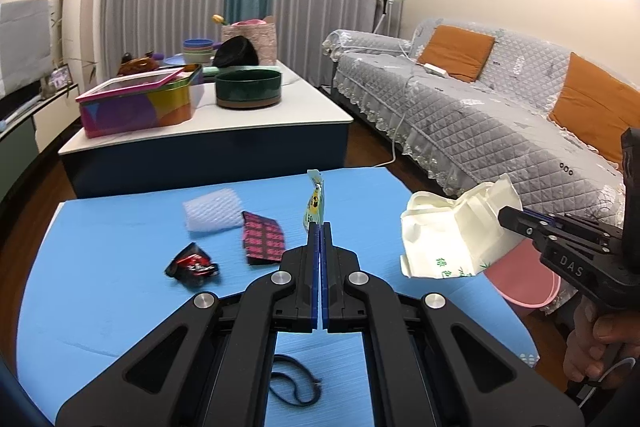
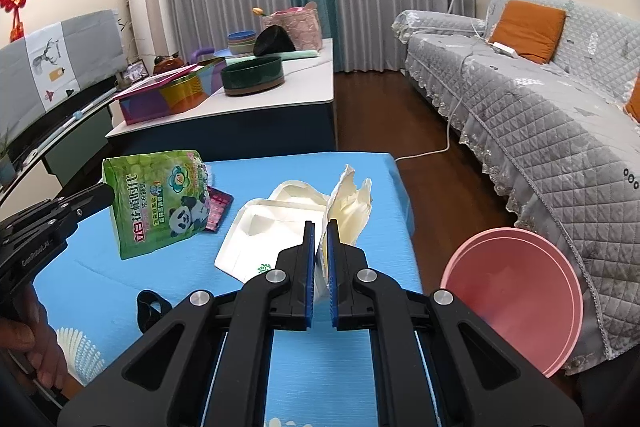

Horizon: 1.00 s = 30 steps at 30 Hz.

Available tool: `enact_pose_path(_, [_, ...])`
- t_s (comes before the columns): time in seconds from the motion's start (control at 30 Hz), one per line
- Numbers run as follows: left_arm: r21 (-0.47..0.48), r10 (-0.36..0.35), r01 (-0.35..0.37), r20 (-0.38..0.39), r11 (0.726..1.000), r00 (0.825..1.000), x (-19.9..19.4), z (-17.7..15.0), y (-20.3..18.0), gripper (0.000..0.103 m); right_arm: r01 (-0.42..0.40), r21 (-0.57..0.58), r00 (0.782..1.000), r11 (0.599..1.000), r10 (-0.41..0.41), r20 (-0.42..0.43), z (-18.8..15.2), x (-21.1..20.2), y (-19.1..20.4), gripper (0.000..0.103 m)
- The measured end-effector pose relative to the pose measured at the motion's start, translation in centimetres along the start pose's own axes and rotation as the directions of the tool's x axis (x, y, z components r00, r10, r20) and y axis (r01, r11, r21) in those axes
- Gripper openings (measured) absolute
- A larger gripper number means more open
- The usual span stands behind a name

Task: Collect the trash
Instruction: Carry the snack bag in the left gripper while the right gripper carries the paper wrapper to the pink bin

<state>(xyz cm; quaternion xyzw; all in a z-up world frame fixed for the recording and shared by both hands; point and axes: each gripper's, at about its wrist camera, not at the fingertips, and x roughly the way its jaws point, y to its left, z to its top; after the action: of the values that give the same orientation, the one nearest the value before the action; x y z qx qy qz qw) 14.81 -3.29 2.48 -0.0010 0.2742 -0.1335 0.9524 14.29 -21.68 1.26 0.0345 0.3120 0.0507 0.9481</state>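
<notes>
Above the blue bench [image 1: 100, 307], the left gripper [image 1: 320, 227] pinches a green detergent pouch [image 2: 160, 203] while the right gripper [image 2: 320, 227] clamps a cream paper bag [image 1: 448, 231].

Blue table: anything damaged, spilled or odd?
Nothing spilled. Litter lies on the blue table: a crumpled red wrapper, a pink-and-black packet, white foam netting and a black band. The green pouch in the left gripper has a torn top edge.
</notes>
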Motion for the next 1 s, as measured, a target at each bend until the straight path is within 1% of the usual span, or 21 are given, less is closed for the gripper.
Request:
enact_pose_path(0.43, [0.042, -0.059, 0.059, 0.001, 0.997, 0.998, 1.0, 0.4, -3.6, 0.0, 0.048, 0.033, 0.999, 0.998, -0.049, 0.019, -0.1, -1.0, -2.8, 0.006])
enact_pose_path(0.67, [0.067, -0.09, 0.09, -0.002, 0.994, 0.996, 1.4, 0.6, -5.8, 0.0, 0.08, 0.066, 0.996, 0.995, -0.082, 0.033, 0.1, -1.9, -5.1, 0.006])
enact_pose_path(1.0, [0.106, -0.151, 0.15, -0.003, 0.983, 0.989, 2.2, 1.1, -9.8, 0.0, 0.123, 0.108, 0.991, 0.986, -0.129, 0.045, -0.1, -3.2, -8.4, 0.006])
